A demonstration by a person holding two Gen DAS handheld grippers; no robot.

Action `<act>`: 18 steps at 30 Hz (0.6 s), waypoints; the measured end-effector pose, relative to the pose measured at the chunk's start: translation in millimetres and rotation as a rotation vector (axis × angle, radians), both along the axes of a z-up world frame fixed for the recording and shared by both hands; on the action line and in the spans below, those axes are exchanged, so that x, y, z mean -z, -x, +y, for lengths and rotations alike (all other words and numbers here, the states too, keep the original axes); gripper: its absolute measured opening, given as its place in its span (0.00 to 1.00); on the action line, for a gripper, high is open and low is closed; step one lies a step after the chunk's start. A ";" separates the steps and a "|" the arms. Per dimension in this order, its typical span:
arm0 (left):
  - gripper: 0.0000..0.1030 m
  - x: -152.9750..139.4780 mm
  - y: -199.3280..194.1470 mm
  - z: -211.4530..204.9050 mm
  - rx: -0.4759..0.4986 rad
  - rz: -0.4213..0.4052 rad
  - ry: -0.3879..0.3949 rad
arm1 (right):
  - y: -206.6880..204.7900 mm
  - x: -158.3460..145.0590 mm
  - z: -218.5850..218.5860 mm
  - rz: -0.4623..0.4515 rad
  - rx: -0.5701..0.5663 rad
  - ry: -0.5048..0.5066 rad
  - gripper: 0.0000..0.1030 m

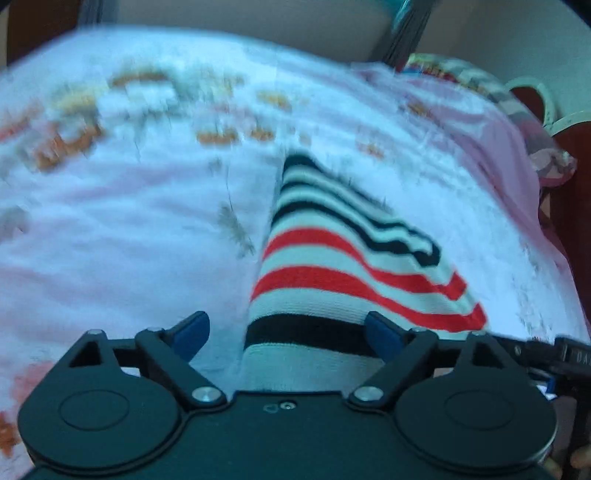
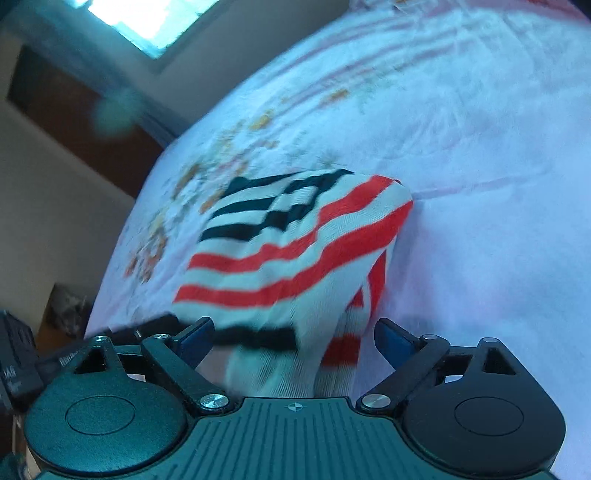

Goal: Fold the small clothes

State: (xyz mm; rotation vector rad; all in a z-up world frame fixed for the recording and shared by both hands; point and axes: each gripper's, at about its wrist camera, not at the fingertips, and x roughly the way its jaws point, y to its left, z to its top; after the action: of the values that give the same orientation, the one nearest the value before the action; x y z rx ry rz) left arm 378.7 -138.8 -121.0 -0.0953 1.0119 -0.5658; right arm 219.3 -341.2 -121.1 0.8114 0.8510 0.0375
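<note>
A small knit garment (image 1: pixel 332 266) with red, black and white stripes lies folded on the bed sheet (image 1: pixel 129 221). My left gripper (image 1: pixel 288 332) is open over the garment's near edge, and its blue pads (image 1: pixel 192 330) stand wide on either side without pressing the cloth. In the right wrist view the same striped garment (image 2: pixel 288 251) lies bunched, with a fold hanging on its right side. My right gripper (image 2: pixel 295 338) is open too. The near hem lies between its blue pads (image 2: pixel 393 339), which do not touch it.
The bed sheet (image 2: pixel 480 184) is white and pink with orange flower prints. Other pink and patterned cloth (image 1: pixel 517 147) is piled at the bed's far right edge. A wall, a window (image 2: pixel 147 22) and dark wooden furniture (image 2: pixel 74 118) lie beyond the bed.
</note>
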 end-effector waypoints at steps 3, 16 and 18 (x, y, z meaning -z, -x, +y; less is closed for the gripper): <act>0.73 20.3 -15.1 2.3 -0.003 0.116 0.095 | -18.0 16.5 -6.8 0.028 0.018 -0.032 0.89; 0.50 -7.8 35.4 27.9 -0.106 -0.124 0.092 | -26.9 -32.8 26.3 -0.231 -0.121 0.233 0.39; 0.54 2.0 31.5 17.4 -0.094 -0.140 0.023 | -31.0 -16.8 24.1 -0.118 -0.074 0.336 0.39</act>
State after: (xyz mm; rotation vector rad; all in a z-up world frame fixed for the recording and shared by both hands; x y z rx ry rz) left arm 347.2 -121.4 -123.0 -0.1216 0.8605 -0.4921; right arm 250.3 -317.1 -104.3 0.4572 0.7503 0.0071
